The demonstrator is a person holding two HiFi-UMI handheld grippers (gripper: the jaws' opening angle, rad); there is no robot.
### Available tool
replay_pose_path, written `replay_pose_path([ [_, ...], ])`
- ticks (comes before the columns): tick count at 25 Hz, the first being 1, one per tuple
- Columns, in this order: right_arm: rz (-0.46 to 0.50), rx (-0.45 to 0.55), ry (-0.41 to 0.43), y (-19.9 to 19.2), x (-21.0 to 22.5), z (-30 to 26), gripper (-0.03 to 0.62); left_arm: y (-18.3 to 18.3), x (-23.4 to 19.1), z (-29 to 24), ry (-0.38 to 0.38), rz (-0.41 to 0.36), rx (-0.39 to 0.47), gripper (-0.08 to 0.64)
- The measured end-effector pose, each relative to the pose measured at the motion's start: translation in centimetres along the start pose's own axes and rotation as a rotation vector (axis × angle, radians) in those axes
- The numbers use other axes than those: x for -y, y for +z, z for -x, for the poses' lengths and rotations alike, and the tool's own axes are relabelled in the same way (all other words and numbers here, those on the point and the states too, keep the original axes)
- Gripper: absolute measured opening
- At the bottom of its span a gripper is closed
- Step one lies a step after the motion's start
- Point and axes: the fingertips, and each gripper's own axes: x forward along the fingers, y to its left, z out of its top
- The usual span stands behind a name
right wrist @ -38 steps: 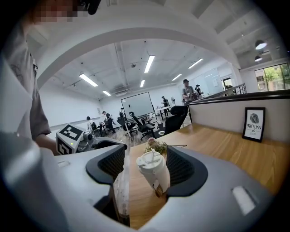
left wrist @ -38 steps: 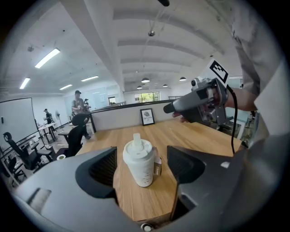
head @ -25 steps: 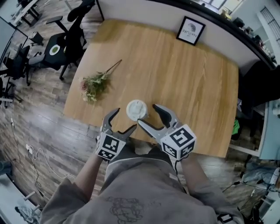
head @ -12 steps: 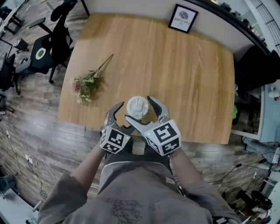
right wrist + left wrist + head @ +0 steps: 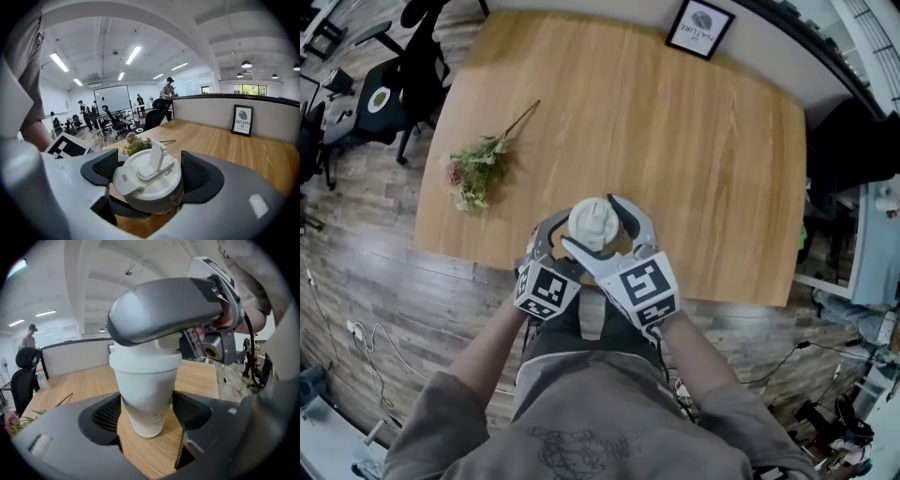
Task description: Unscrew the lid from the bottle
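Note:
A white bottle (image 5: pixel 145 401) stands upright near the front edge of the wooden table (image 5: pixel 703 159). Its white lid (image 5: pixel 593 223) has a flip spout raised (image 5: pixel 157 157). My left gripper (image 5: pixel 567 251) reaches in low. Its jaws have just been closing, and the pads (image 5: pixel 104 412) now lie against the bottle's body below the lid (image 5: pixel 146 363). My right gripper (image 5: pixel 600 231) sits higher, around the lid (image 5: pixel 149 180). Its jaws have just been opening, and both pads (image 5: pixel 199 176) now touch the lid's sides. One right finger (image 5: pixel 164 310) crosses above the bottle in the left gripper view.
A dried flower sprig (image 5: pixel 473 173) lies at the table's left. A framed picture (image 5: pixel 701 28) leans against the far partition. Office chairs (image 5: pixel 389 94) stand on the floor to the left. People stand far back in the room (image 5: pixel 168 91).
Both grippers have come forward and down from just short of the bottle to either side of it. The left now holds the body and the right holds the lid.

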Motion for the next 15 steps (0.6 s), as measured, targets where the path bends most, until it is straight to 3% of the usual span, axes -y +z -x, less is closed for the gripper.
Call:
replay_pose_path([
  [4, 0.072, -0.02, 0.091, -0.1, -0.2, 0.0, 0.431, 0.1, 0.0, -0.1, -0.013, -0.003, 0.01, 0.336],
  [12, 0.384, -0.117, 0.58, -0.9, -1.9, 0.6, 0.431, 0.0, -0.1, 0.1, -0.08, -0.03, 0.015, 0.33],
  [15, 0.48, -0.126, 0.715, -1.1, -2.2, 1.0, 0.431, 0.1, -0.1, -0.1, -0.086, -0.045, 0.003, 0.33],
])
